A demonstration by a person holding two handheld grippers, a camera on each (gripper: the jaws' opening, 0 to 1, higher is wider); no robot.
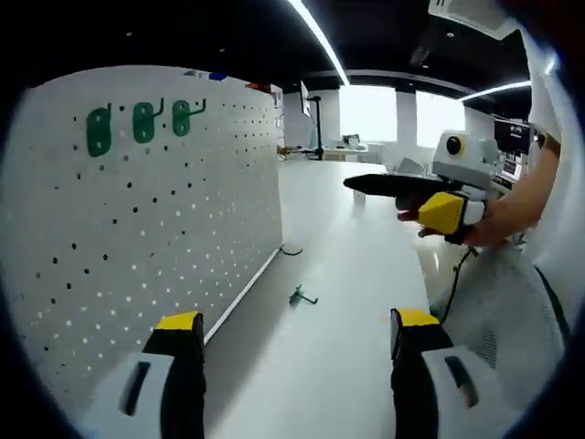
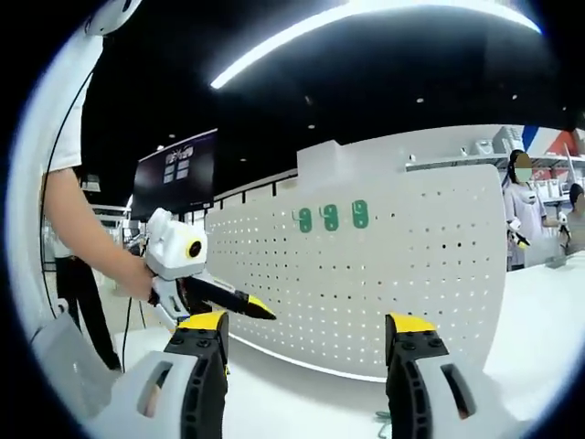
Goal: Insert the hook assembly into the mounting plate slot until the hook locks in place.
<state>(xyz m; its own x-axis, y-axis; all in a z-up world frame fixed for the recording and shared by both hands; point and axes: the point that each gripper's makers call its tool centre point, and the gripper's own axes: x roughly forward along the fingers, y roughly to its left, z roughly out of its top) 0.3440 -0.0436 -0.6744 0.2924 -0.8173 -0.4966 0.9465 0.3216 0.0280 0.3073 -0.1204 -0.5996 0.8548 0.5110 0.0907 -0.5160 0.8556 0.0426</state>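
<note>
A: Left gripper view: left hand-held gripper (image 1: 297,334) at the bottom of the frame, jaws spread wide, nothing between them. Pegboard (image 1: 146,238) fills the left half, standing on the white surface (image 1: 356,274).

B: Hooks?

A: Three green hooks (image 1: 139,123) on the board, upper left of the frame, side by side. One loose hook (image 1: 301,295) lies on the surface at centre, just right of the board's foot. Another small dark piece (image 1: 291,251) sits further back by the board's edge; too small to make out.

B: The other one?

A: Right hand-held gripper (image 1: 366,184) comes in from the right at mid-height, held by a hand (image 1: 480,229). It looks dark and edge-on from here. Can't tell from that whether it's spread or pressed together.

B: Right gripper view?

A: There the right one's own jaws rise from the bottom, spread, empty (image 2: 306,352). Same three green hooks (image 2: 331,217) sit on the board (image 2: 366,274) above centre. Left hand-held gripper (image 2: 260,311) shows at left. A green bit at the bottom edge between the jaws (image 2: 384,422) is cut off and hard to identify.

B: Background?

A: Person (image 2: 523,215) at the right edge, monitor (image 2: 178,174) upper left.
</note>
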